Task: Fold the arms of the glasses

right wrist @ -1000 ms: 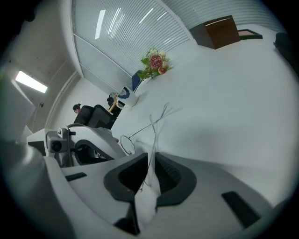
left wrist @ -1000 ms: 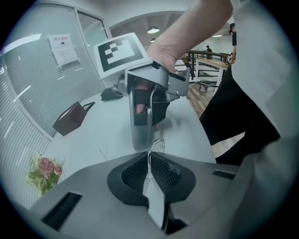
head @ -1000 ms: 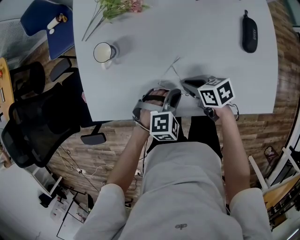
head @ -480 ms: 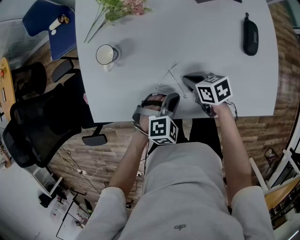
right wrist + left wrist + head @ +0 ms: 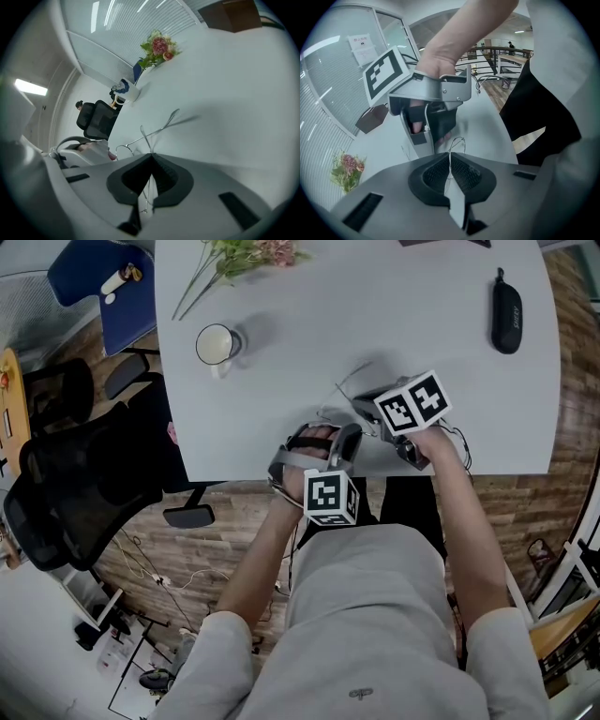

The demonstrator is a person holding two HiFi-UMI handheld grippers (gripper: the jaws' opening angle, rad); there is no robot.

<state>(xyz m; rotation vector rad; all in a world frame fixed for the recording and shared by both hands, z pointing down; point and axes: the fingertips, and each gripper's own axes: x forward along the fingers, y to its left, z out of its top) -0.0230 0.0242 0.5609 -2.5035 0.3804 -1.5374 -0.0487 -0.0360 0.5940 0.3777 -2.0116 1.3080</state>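
Wire glasses [image 5: 157, 129] are pinched by the left gripper [image 5: 451, 171] and right gripper [image 5: 151, 176]; a forced fold could bend them.

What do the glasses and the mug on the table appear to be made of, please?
The glasses look like thin bare metal wire: silvery, very fine arms. The mug seems glazed ceramic, white and smooth with a thick wall, though enamel is possible.

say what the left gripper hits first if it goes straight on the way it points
Beyond the glasses it grips, the left gripper would likely meet the right gripper, close ahead; depth is hard to judge.
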